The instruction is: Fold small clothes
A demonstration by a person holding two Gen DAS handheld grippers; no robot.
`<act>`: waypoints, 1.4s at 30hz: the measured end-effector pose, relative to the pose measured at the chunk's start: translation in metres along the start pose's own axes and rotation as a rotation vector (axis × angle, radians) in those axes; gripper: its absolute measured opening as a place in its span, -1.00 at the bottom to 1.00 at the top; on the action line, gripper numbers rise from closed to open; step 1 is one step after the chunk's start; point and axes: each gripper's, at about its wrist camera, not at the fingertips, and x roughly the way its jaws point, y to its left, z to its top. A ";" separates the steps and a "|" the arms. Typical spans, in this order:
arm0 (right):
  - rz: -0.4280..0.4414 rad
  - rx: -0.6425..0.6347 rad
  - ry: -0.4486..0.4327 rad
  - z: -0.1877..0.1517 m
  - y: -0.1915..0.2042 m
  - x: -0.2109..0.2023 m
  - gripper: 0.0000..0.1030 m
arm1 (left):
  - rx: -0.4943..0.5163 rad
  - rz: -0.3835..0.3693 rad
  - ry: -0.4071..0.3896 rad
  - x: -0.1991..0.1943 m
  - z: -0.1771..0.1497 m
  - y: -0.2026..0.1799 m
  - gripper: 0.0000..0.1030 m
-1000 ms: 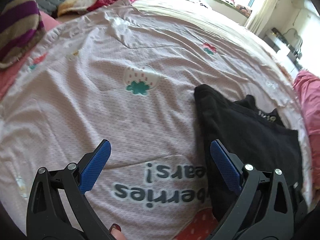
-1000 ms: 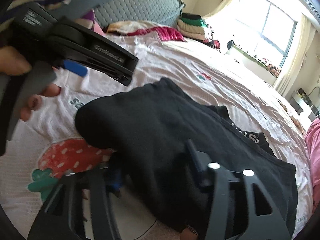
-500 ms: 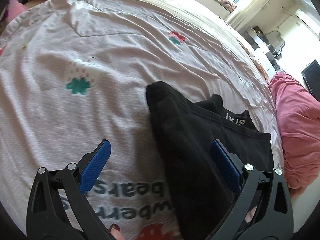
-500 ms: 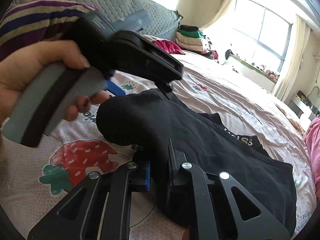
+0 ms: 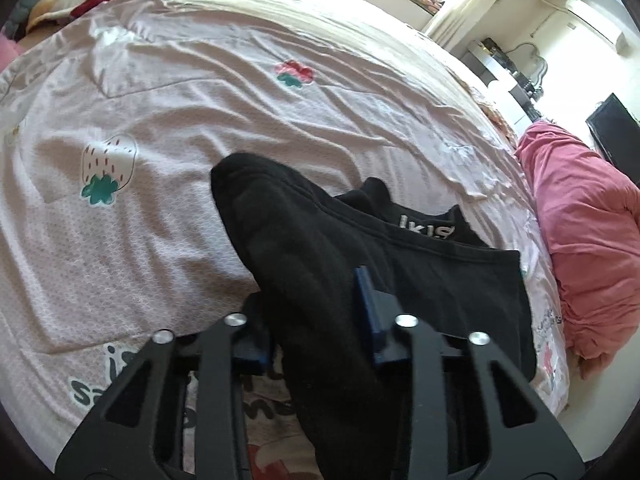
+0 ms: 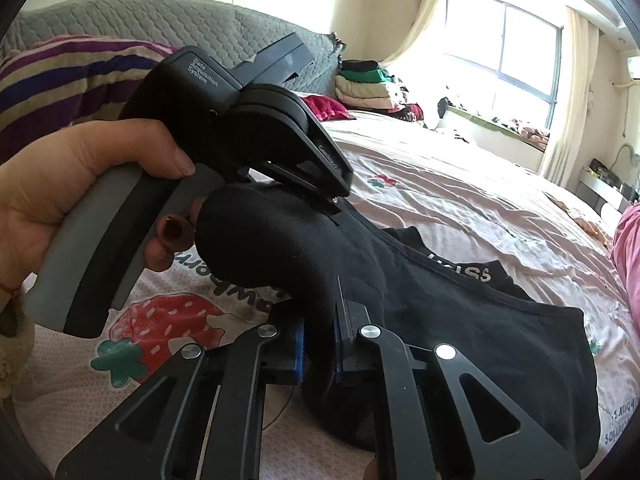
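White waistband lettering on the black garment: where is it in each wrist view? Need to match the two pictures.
Left wrist: the white lettering sits right of centre, on the far edge of the black garment.
Right wrist: the lettering is right of centre, beyond the gripped fold.
Shared landmark: the small red flower print on the sheet, beyond the garment.

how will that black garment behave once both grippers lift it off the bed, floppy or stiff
Probably floppy: the black garment bunches into a soft rounded fold where the left gripper and right gripper pinch it, while the rest sags onto the bedsheet. It looks thin and likely light. Its waistband lies loose, so the free end would likely dangle and swing.
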 end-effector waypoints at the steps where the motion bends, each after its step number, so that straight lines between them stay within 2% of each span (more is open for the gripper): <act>1: -0.004 0.006 -0.007 -0.001 -0.001 -0.003 -0.83 | 0.004 -0.007 -0.003 -0.003 0.000 -0.004 -0.68; 10: -0.055 0.132 -0.089 -0.003 -0.030 -0.038 -0.85 | 0.089 -0.009 -0.042 -0.027 0.002 -0.054 -0.73; 20: -0.125 0.310 -0.146 -0.018 -0.072 -0.076 -0.86 | 0.212 0.013 -0.055 -0.035 0.000 -0.135 -0.73; 29: -0.148 0.459 -0.129 -0.046 -0.102 -0.087 -0.86 | 0.277 0.014 -0.011 -0.005 -0.012 -0.193 -0.73; 42: -0.131 0.634 -0.091 -0.079 -0.128 -0.090 -0.86 | 0.343 0.022 0.077 0.034 -0.026 -0.234 -0.72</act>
